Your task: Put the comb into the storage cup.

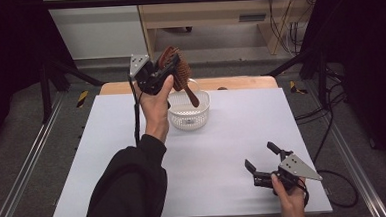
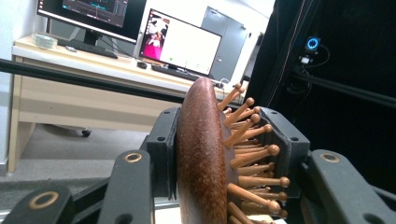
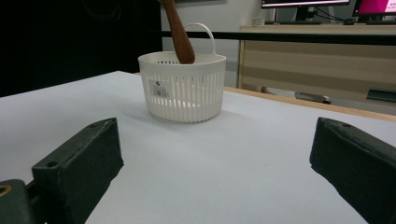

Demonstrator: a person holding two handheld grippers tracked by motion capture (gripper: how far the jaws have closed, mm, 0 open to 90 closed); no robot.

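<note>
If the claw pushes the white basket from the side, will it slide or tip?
The white basket looks like thin slotted plastic, so probably light; it would likely slide on the smooth table. Its base seems wide for its height, so tipping seems unlikely, unless the hairbrush handle inside it levers the rim.

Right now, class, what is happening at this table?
A person holds a gripper in each hand. The left gripper is shut on the head of a wooden hairbrush, held above a white basket with the handle pointing down into it. The right gripper rests open near the table's front right corner, holding nothing.
</note>
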